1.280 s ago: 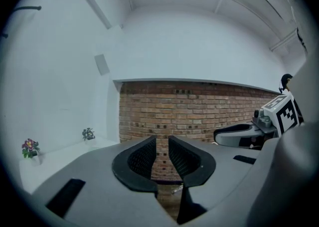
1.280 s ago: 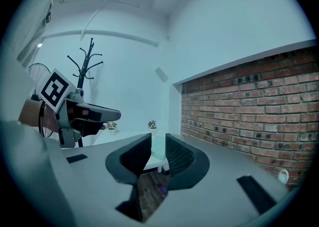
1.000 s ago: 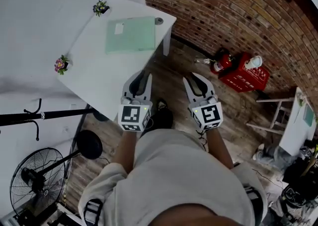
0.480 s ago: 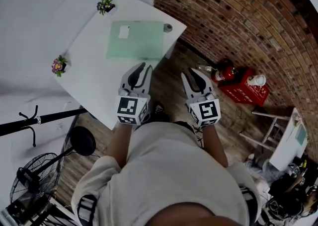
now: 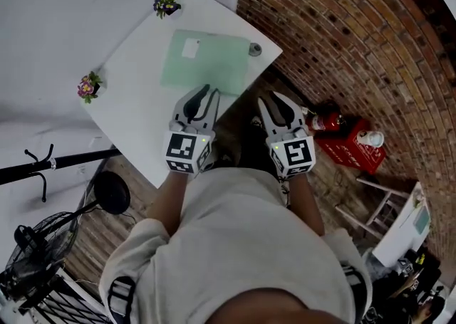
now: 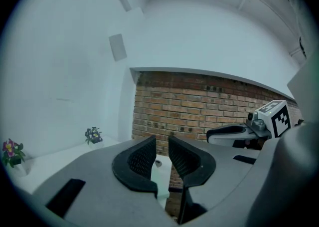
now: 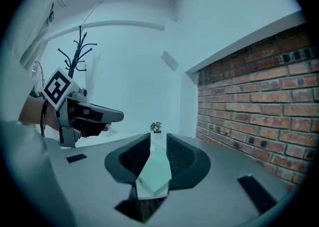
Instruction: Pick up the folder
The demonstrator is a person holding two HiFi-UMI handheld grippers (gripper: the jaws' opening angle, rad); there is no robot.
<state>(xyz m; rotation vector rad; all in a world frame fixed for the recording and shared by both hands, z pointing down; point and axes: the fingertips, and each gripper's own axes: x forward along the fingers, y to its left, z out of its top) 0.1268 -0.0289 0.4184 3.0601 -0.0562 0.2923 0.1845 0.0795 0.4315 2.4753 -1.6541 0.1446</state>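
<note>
The pale green folder (image 5: 206, 63) lies flat on the white table (image 5: 135, 116), near its right corner. My left gripper (image 5: 201, 95) hovers over the table's near edge, just short of the folder, with a narrow gap between its jaws and nothing in it. My right gripper (image 5: 274, 102) is beside the table's corner, over the floor, its jaws opening and empty. In the right gripper view the folder (image 7: 155, 173) shows beyond the gap of that gripper (image 7: 158, 143). The left gripper view shows the gripper (image 6: 162, 146) and a strip of table past it.
Two small flower pots (image 5: 167, 3) (image 5: 87, 87) stand at the table's far and left edges, and a small grey round thing (image 5: 255, 49) sits by the folder's corner. A brick wall (image 5: 342, 38) runs on the right, with a fire extinguisher (image 5: 324, 122) and red crate (image 5: 353, 146) below it. A coat stand (image 5: 50, 166) and fan (image 5: 28, 258) are at left.
Both grippers have moved forward to the table. The left one now reaches over the table's edge close to the folder, and the right one has come level with the table's corner.
</note>
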